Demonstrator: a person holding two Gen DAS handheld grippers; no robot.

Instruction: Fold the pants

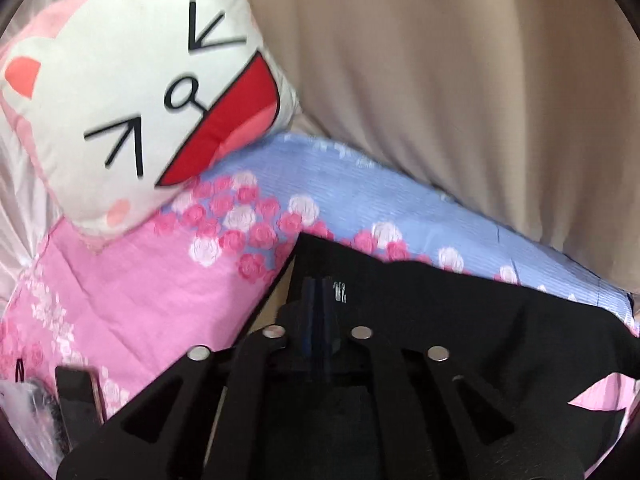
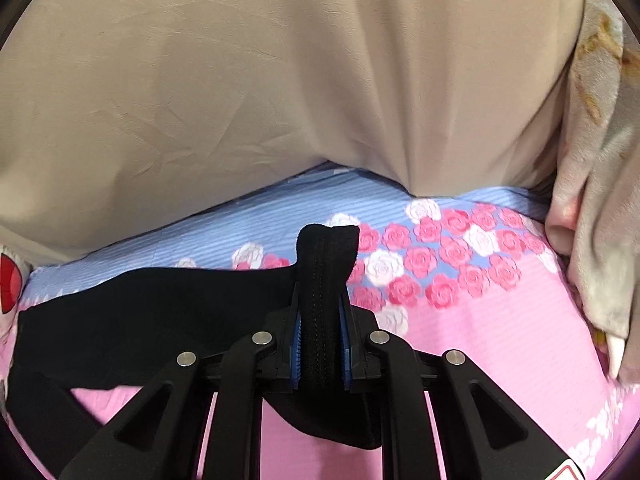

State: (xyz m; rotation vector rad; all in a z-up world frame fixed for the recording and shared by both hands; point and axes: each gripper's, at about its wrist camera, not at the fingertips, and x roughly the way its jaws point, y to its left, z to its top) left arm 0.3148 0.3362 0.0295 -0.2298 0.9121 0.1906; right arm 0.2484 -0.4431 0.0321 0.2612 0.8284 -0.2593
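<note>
The black pants [image 2: 160,312] lie across a pink and blue rose-print bed sheet [image 2: 480,320]; the right gripper [image 2: 320,304] has its fingers clamped on a bunched edge. The left gripper [image 1: 320,308] has its fingers pinched on another edge of the pants; a cat-face pillow [image 1: 120,100] lies beyond.

We see black pants [image 2: 132,312] with a ribbed, stitched black waistband [image 2: 326,264]. Both claws are black with blue pads: right claw [image 2: 320,344], left claw [image 1: 318,320]; silver rivets on the arms. Bedsheet [image 2: 500,344] is pink below, pale blue with fine stripes above, and a band of pink and white roses runs between the two. Small white flower print on the pink part in the left view. Pillow [image 1: 120,92] is white with a pink border, a cartoon cat face in black lines, a red mouth, pink ear and cheek. Curtain [image 2: 240,80] is plain beige. Blanket [image 2: 600,160] is cream with orange-yellow marks.
</note>
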